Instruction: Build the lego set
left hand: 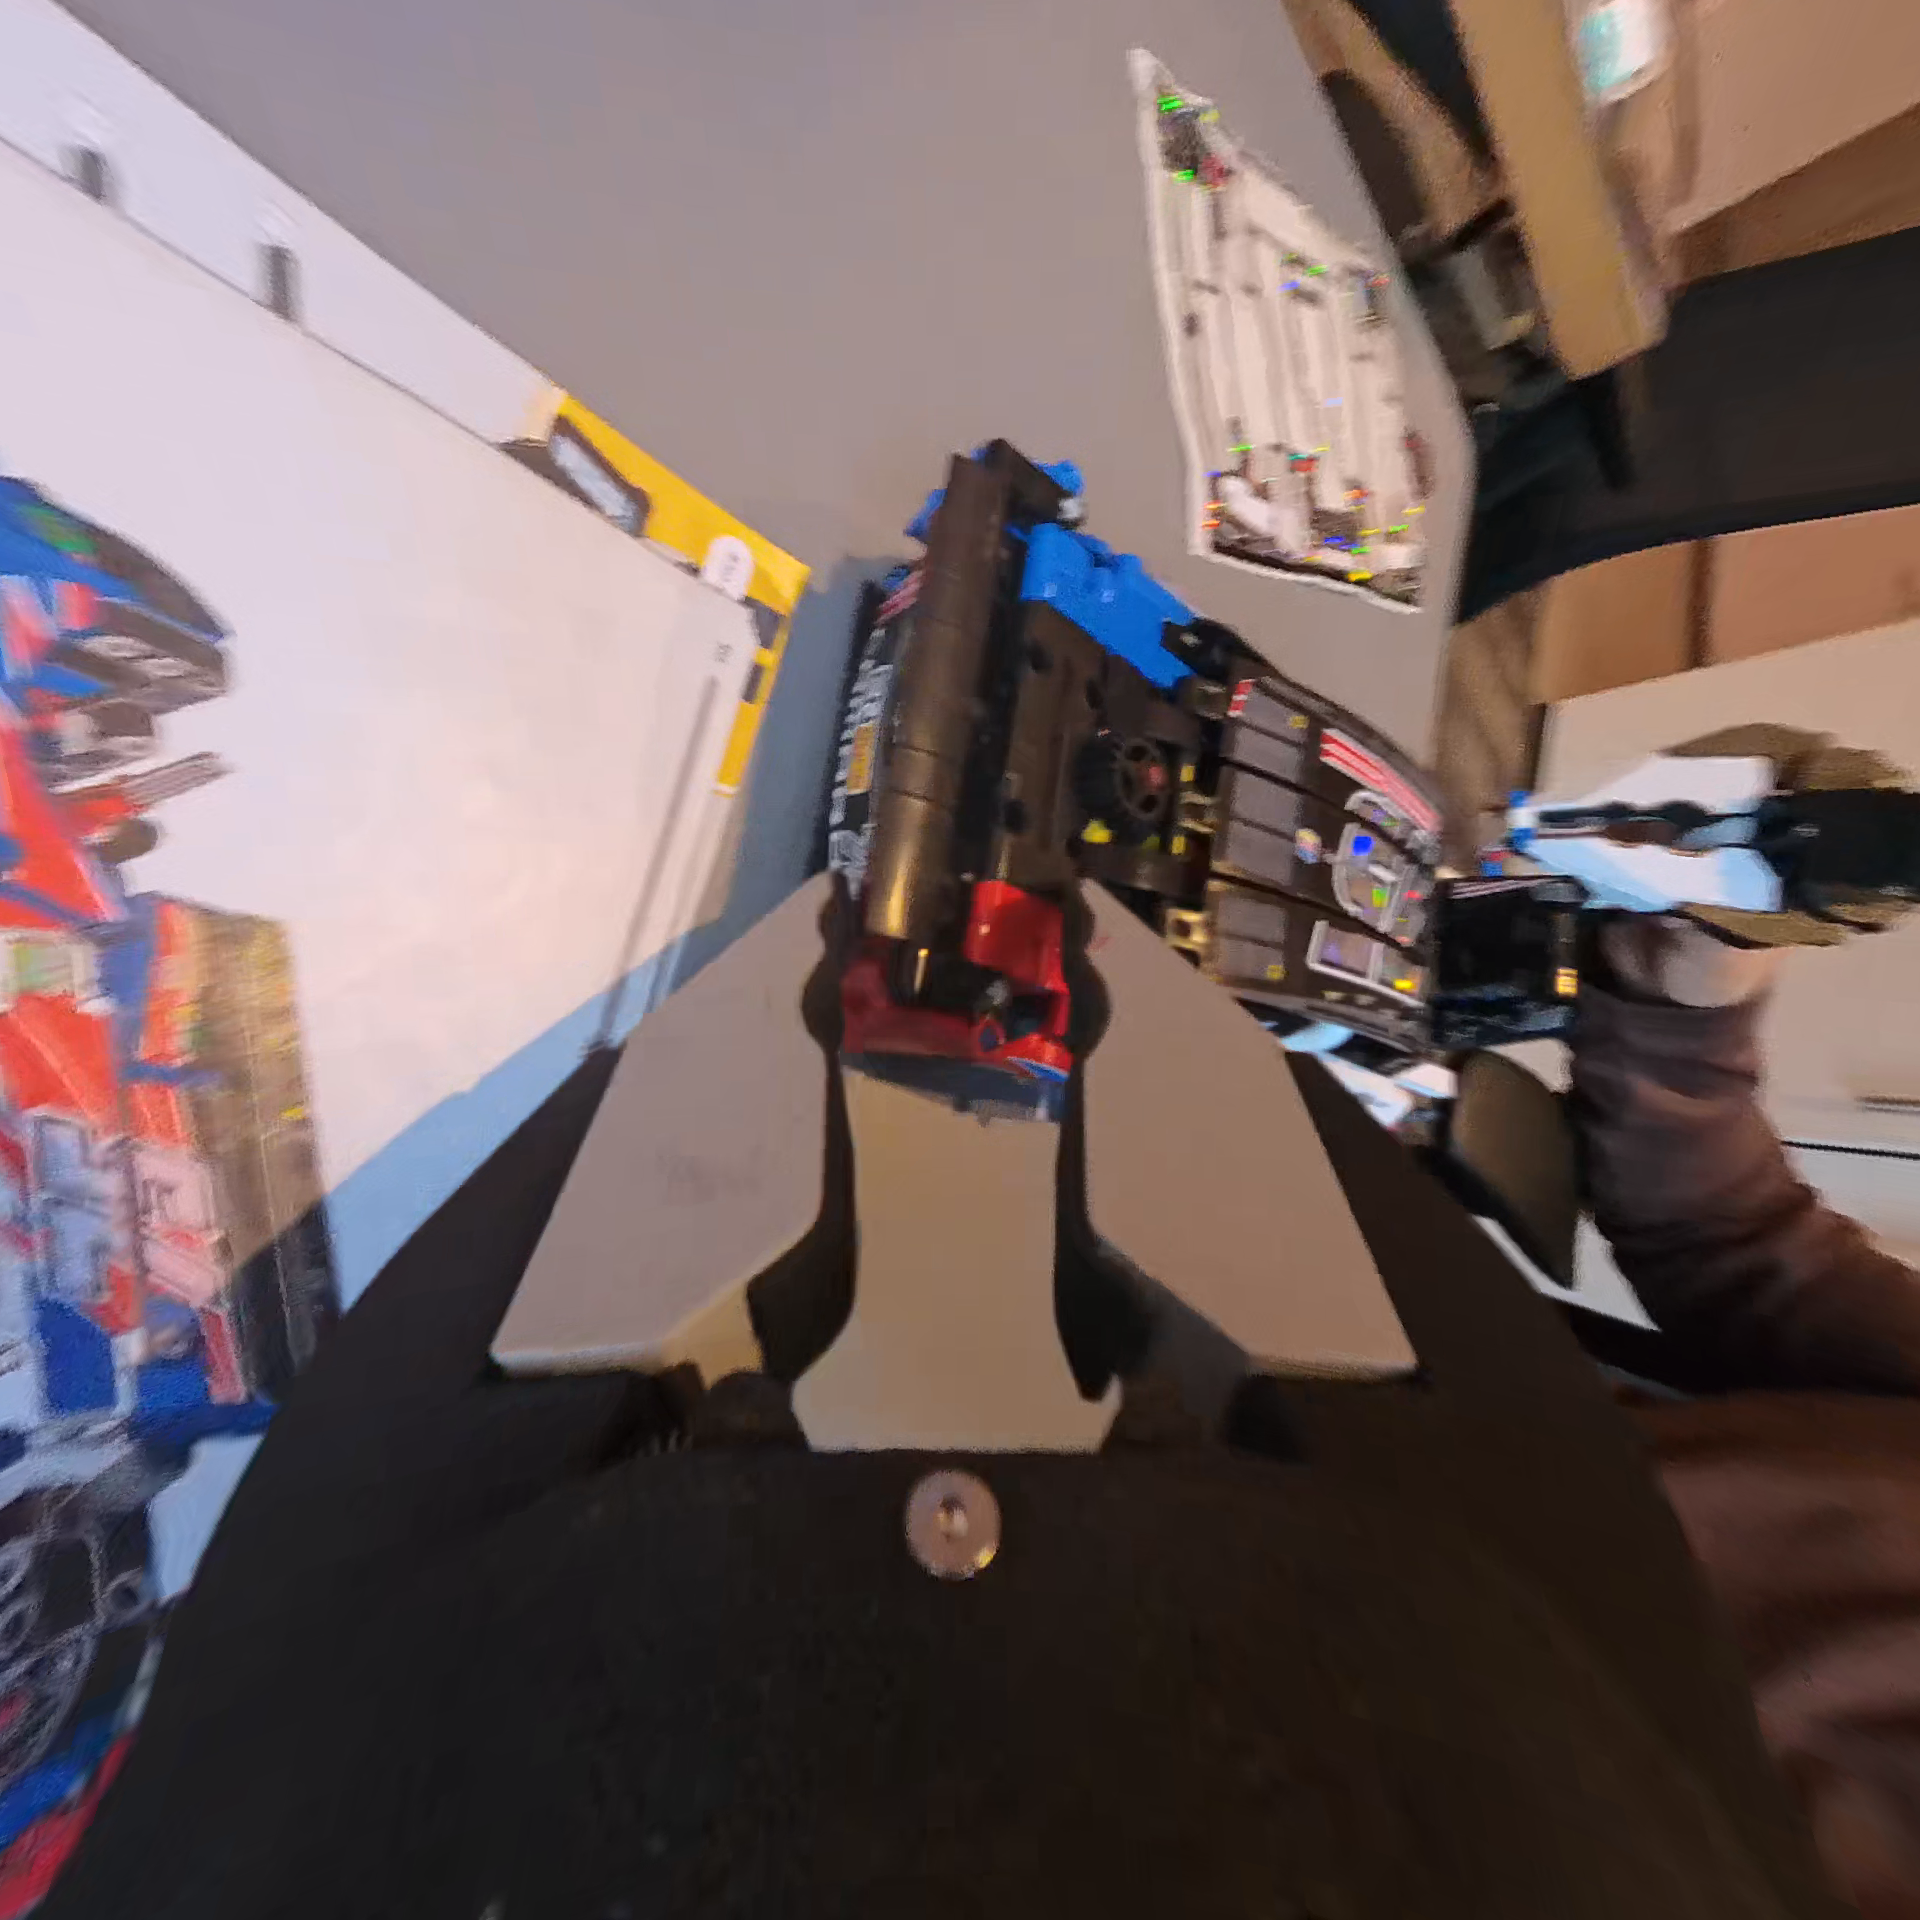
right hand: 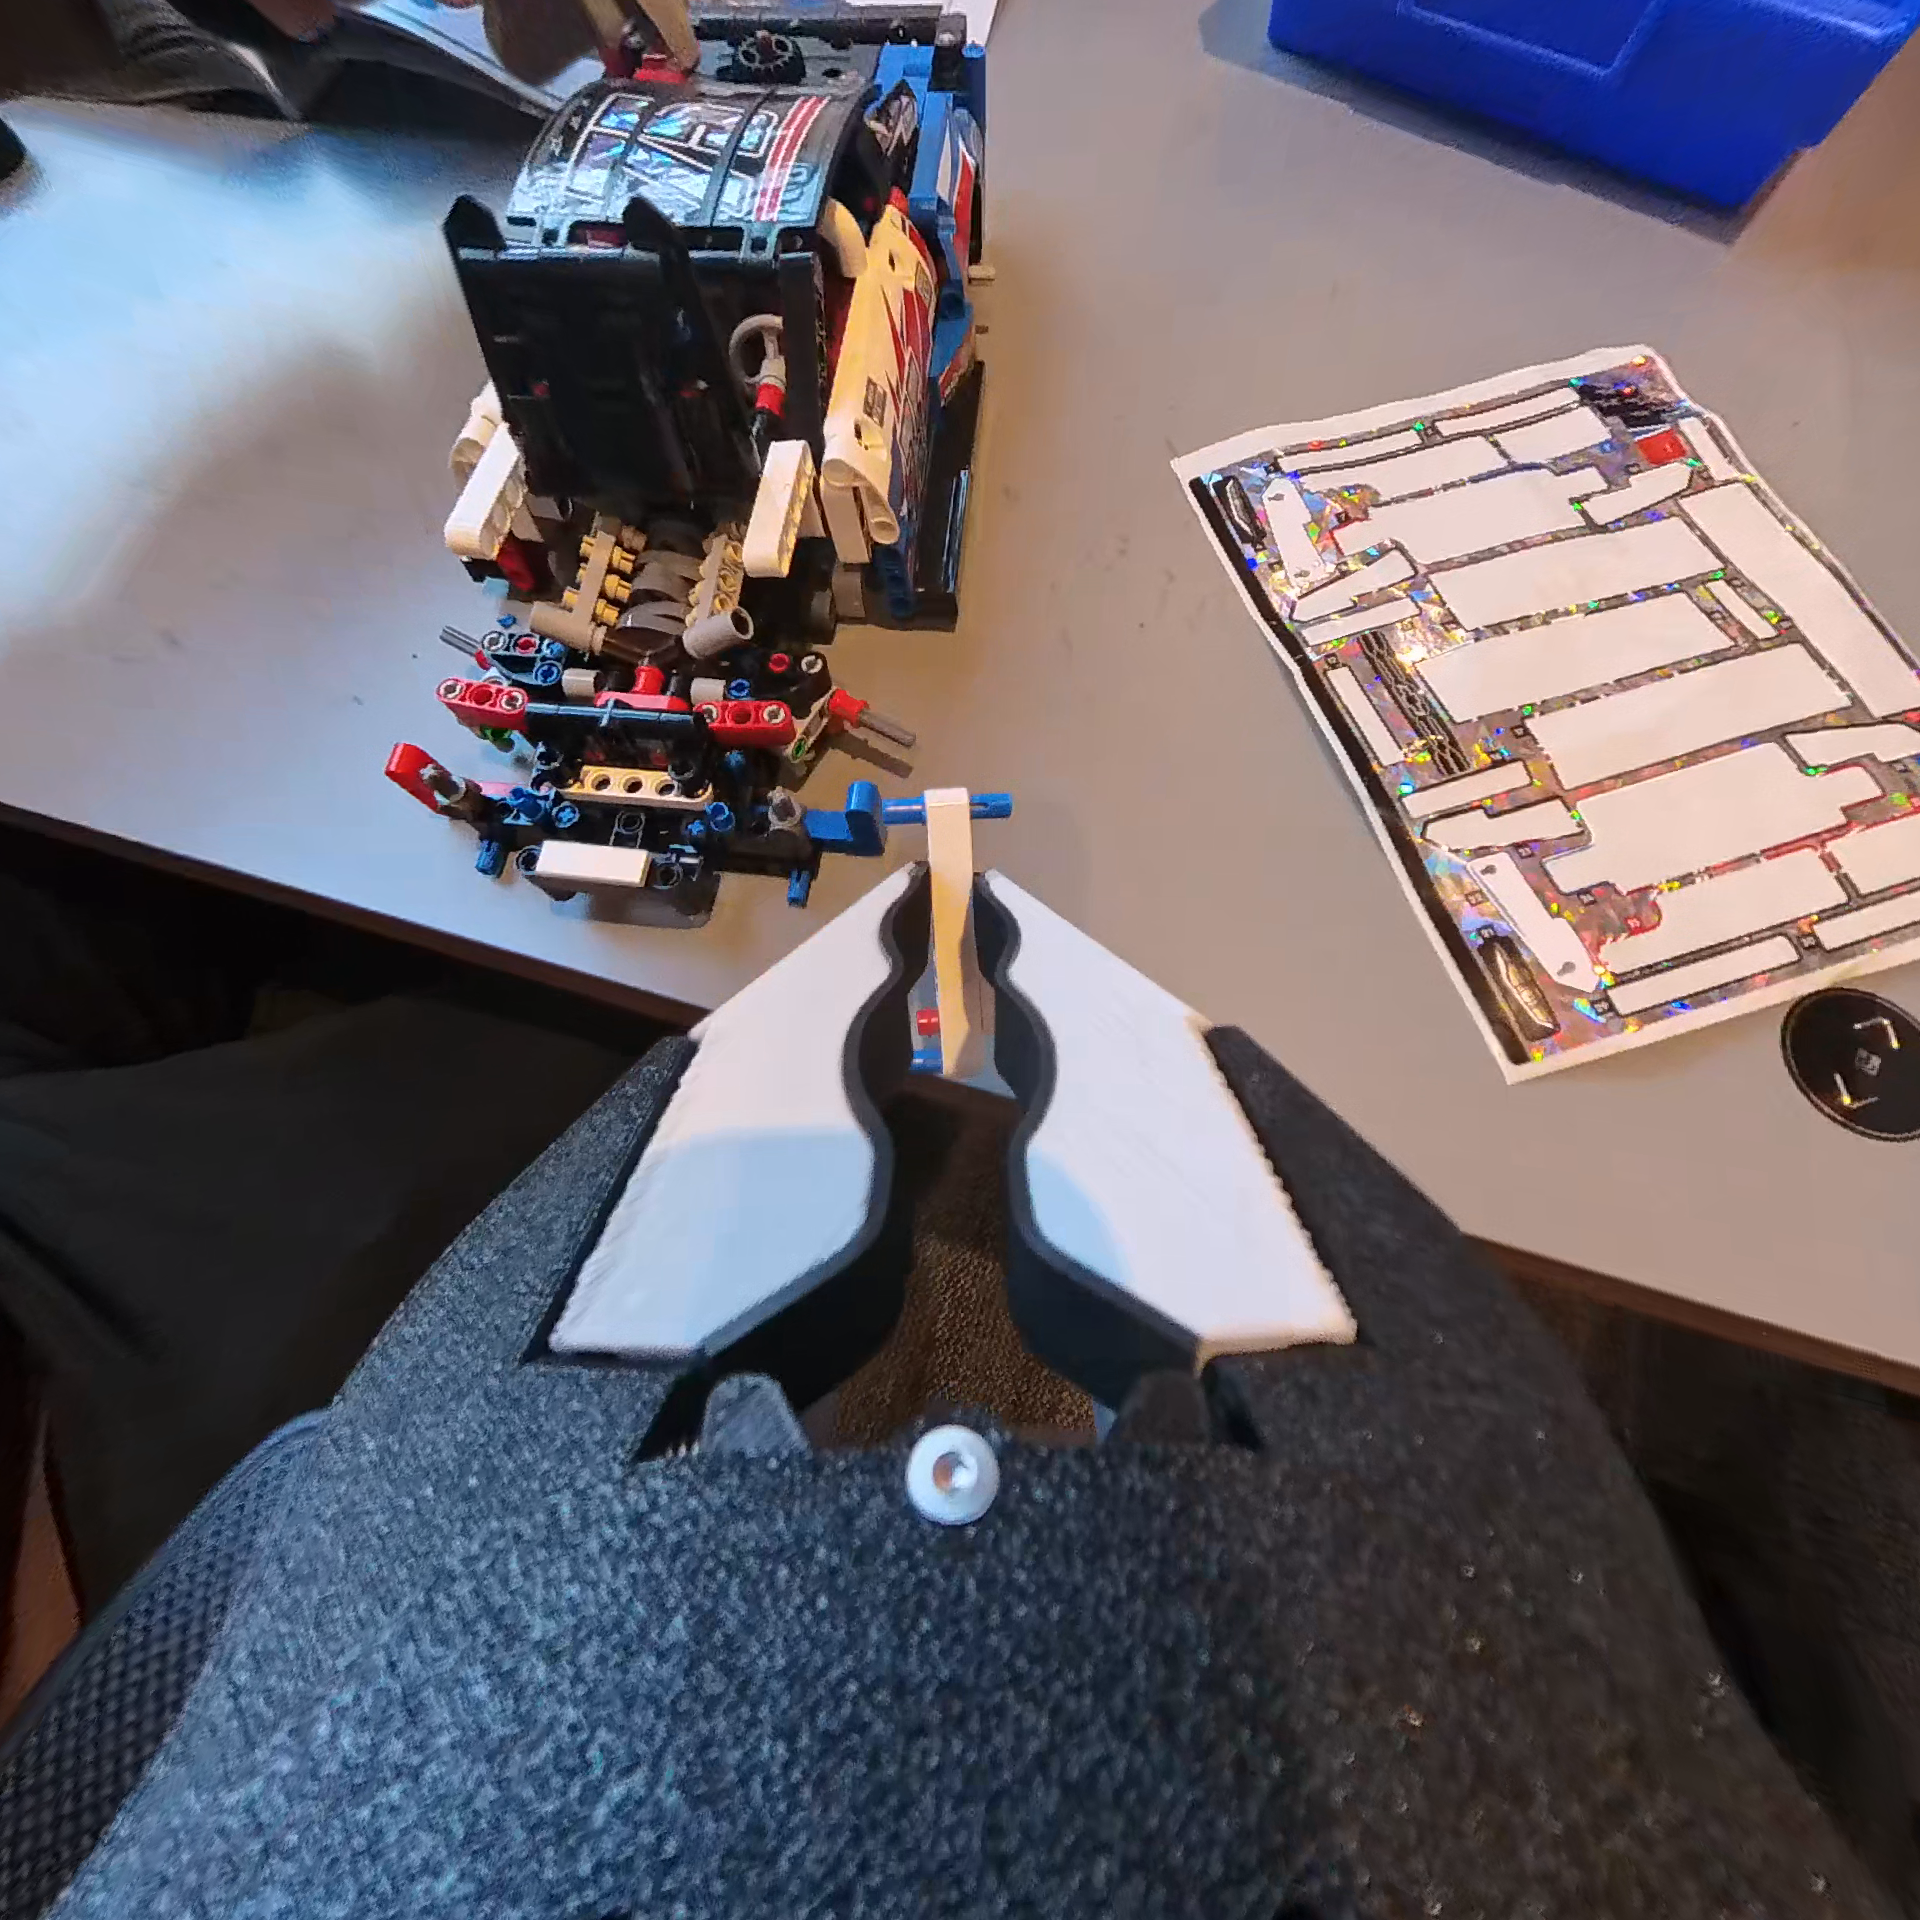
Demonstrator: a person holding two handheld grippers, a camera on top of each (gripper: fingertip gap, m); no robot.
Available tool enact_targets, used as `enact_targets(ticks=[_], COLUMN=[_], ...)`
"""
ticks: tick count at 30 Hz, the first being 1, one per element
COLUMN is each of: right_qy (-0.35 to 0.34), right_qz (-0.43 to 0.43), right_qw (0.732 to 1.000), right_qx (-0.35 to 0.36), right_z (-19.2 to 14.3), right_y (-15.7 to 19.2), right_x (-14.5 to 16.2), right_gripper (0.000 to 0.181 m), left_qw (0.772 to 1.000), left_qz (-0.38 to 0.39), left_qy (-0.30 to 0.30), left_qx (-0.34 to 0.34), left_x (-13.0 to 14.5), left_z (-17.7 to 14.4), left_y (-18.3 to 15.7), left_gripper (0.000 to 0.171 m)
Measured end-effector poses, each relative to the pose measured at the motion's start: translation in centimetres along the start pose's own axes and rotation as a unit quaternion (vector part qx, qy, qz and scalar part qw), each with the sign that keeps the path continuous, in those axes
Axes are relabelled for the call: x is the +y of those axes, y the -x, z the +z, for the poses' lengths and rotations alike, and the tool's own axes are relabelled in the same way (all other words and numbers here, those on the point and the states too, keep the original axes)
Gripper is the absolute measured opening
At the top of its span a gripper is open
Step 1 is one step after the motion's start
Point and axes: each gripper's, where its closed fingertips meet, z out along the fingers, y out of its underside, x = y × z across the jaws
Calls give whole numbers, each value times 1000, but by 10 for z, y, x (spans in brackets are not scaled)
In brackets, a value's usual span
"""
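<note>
Lego car [right hand: 717, 343] on grey table [right hand: 1195, 260]; left fingers [left hand: 956, 935] clamp it, right fingers [right hand: 951, 894] pinch white piece [right hand: 951, 904].

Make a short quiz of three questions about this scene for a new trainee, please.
1. True or false: the right gripper holds a white lego piece.
2. What does the left gripper grip? A) sticker sheet B) lego car C) blue bin
3. Which side of the lego car is the sticker sheet on, in the right wrist view?

Key: 1 true; 2 B; 3 right.
</note>
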Motion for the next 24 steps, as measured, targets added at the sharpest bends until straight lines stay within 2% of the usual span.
enact_targets(ticks=[5,10,16,18,19,24], right_qy=[3,5,5,3,3,5], right_qz=[-7,-20,-51,-69,-79,-125], right_qw=[1000,1000,998,997,996,991], right_qx=[-4,-12,-27,-33,-38,-52], right_z=[0,8,13,15,16,22], right_y=[5,11,25,32,36,51], right_x=[2,-7,-23,-30,-34,-47], right_gripper=[8,8,8,8,8,7], left_qw=[999,997,989,986,984,979], left_qz=[-31,-60,-97,-91,-91,-70], left_qy=[-13,-45,-106,-133,-146,-190], left_qx=[21,15,-15,-36,-40,8], left_x=[4,26,75,95,105,140], left_z=[-4,-22,-63,-82,-90,-109], left_y=[0,1,0,-5,-10,-51], left_gripper=[32,30,22,8,9,10])
